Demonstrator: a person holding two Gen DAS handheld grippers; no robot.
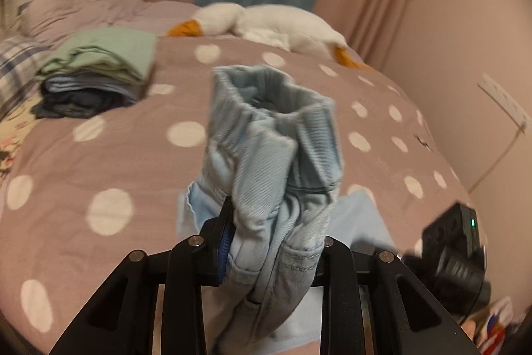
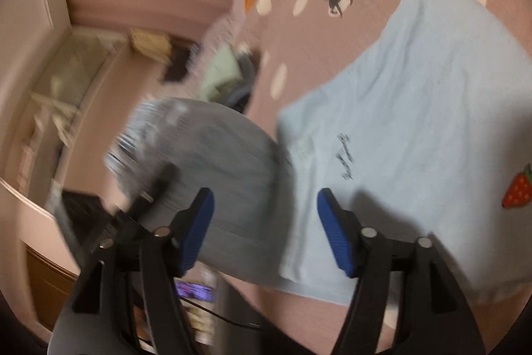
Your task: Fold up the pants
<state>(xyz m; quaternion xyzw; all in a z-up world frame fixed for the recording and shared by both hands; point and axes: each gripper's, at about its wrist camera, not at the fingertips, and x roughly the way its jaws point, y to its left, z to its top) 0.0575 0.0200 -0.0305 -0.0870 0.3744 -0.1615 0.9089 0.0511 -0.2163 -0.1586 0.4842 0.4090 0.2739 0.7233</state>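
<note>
My left gripper (image 1: 271, 242) is shut on a bunched light blue pair of denim pants (image 1: 276, 155), held above the bed with the elastic waistband sticking up. In the right wrist view the same pants (image 2: 216, 162) hang blurred at left, with the left gripper's black body beside them. My right gripper (image 2: 264, 232) is open and empty, its blue pads (image 2: 332, 235) spread over the edge of a light blue cloth (image 2: 399, 128) with a strawberry patch that lies flat on the bed.
The bed has a mauve cover with white dots (image 1: 109, 155). A stack of folded clothes (image 1: 99, 75) sits at the far left. A white goose plush (image 1: 266, 22) lies at the back. Curtains and a wall stand behind and to the right.
</note>
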